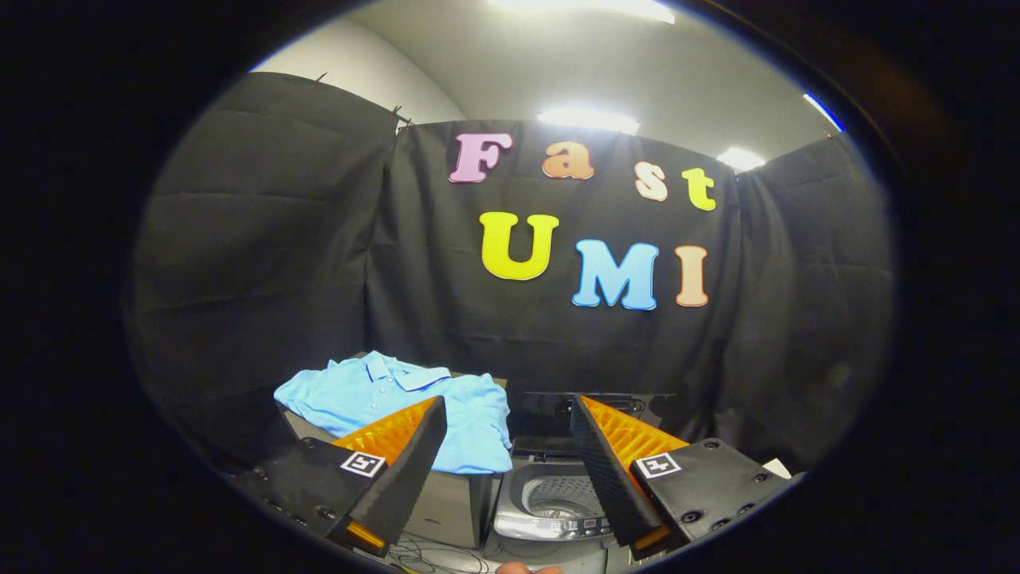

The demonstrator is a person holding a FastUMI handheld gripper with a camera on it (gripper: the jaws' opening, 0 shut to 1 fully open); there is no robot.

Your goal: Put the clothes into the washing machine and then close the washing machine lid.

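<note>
A light blue polo shirt lies spread over a dark box, just beyond my left finger. Right of the box stands a small top-loading washing machine with its lid raised at the back, so the drum shows between my fingers and below them. My gripper hovers above and short of both, open, with nothing between its fingers.
Black cloth walls close the booth behind and on both sides. Cables lie on the floor in front of the box. A fingertip of a person's hand shows below the fingers.
</note>
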